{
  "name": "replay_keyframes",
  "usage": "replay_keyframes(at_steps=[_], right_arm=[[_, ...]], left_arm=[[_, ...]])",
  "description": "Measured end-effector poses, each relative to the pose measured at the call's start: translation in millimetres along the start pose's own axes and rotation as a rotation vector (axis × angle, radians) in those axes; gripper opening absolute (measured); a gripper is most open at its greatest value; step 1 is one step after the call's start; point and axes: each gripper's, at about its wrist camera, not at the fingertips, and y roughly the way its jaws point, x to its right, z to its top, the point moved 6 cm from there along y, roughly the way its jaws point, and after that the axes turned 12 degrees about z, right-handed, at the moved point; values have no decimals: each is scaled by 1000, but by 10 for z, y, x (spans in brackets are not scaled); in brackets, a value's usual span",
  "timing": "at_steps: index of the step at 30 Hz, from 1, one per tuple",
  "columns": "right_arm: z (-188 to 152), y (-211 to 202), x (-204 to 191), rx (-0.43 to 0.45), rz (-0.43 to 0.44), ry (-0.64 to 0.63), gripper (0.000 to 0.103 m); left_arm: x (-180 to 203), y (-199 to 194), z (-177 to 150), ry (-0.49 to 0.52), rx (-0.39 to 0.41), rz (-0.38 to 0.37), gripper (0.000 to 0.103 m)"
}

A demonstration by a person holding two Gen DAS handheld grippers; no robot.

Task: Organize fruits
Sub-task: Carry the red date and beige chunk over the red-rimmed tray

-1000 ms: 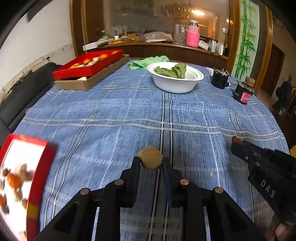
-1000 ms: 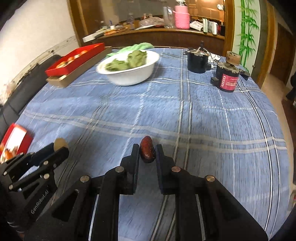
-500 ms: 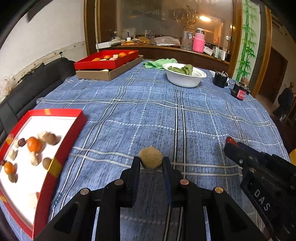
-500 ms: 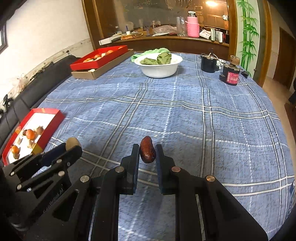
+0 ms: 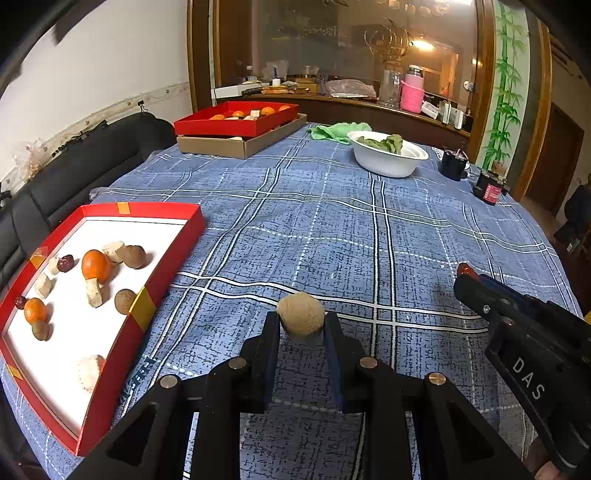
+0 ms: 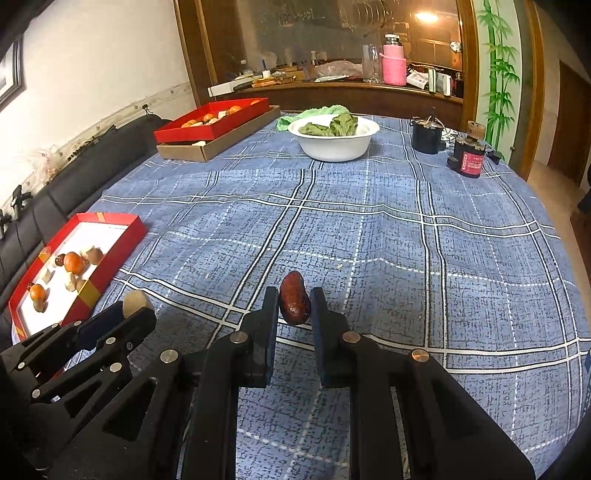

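Beyond the left tool (image 6: 135,308), only the right view shows the date (image 6: 294,303).

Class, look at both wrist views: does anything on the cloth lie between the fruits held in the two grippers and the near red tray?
Nothing visible does. The left gripper holds a tan round fruit, the right gripper a dark red date. Only bare blue cloth lies between them and the near red tray; the white bowl sits far behind.

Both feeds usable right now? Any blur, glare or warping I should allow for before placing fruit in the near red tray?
Left wrist view: sharp, near red tray and its fruit crisp; fisheye bows the table edges; ceiling lamp flares, far off. Right wrist view: sharp too, same bowing, dark corners; lamp glare stays clear of the tray.
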Motion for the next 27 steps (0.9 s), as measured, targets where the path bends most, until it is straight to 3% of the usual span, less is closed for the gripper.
replay_keyframes(at_steps=[27], right_arm=[[-31,-13,-238,24,3,-106,15]], left_arm=[[-241,-155,-25,-66,61,47,23]])
